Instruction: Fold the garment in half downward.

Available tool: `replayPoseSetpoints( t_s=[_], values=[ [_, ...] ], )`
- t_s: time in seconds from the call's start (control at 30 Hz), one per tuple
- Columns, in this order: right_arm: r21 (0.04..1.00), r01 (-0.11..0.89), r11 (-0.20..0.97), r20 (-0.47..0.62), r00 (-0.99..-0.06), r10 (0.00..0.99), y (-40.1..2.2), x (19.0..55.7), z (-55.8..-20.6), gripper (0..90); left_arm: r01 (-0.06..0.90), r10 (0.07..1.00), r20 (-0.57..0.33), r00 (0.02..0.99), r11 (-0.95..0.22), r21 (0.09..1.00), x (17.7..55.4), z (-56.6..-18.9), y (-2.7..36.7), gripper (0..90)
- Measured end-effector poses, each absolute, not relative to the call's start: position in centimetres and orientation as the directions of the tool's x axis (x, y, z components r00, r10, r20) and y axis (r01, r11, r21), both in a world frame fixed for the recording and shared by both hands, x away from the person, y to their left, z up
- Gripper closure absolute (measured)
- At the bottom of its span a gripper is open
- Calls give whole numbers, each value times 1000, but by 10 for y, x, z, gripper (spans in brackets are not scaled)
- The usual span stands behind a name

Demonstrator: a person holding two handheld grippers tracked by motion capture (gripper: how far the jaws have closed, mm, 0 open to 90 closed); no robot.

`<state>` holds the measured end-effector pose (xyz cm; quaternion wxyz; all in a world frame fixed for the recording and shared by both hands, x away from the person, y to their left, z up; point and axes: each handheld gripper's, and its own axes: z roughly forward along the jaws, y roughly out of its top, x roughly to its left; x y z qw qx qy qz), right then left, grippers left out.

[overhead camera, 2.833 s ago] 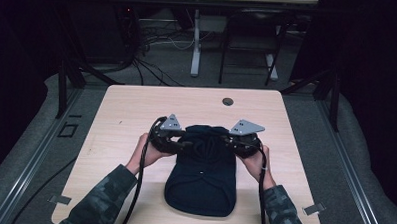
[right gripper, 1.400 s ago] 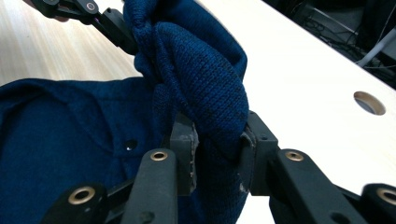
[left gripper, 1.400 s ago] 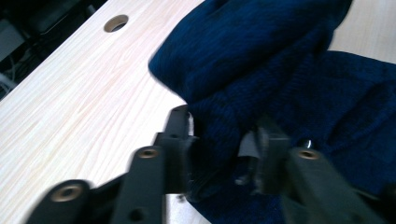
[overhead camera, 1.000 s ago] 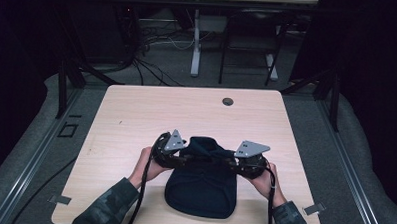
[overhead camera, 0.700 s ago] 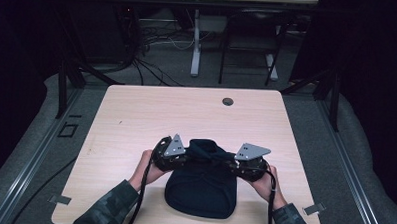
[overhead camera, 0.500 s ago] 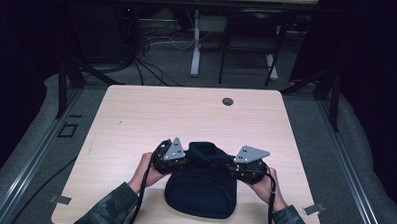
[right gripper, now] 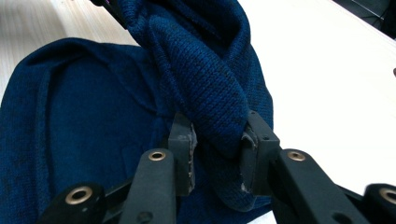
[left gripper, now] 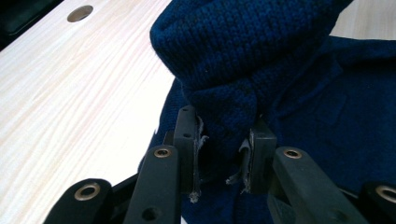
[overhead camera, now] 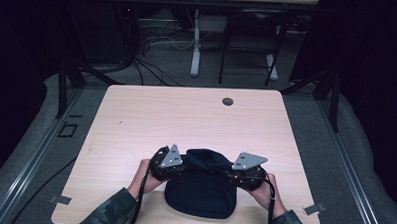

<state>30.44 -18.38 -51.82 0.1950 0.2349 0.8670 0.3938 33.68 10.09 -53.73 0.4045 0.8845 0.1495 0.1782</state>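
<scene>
One dark blue knitted sweater [overhead camera: 199,192] on the surface [overhead camera: 136,120]: my left gripper [left gripper: 223,154] and right gripper [right gripper: 215,156] each pinch a bunched fold in their jaws.

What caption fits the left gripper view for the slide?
Left claw shut on a fold of the dark blue knit garment over the wooden table.

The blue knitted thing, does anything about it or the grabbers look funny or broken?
The dark blue knitted garment looks fine, just bunched up where both grippers pinch its far edge. The odd bit is in the left gripper view: the jaw pads are frayed and peeling at their edges. The right gripper's pads look worn too.
</scene>
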Motion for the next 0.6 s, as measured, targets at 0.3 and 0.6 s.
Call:
replayPoseSetpoints(
  t_s=[0.3,0.6],
  values=[
    [758,273,593,-134,-824,551,-184,298,-527,682,129,397,179,900,-636,761,328,-548,102,720],
    [736,281,616,-126,-836,533,-181,290,-540,679,134,376,174,910,-664,736,324,-557,103,712]
  ],
)
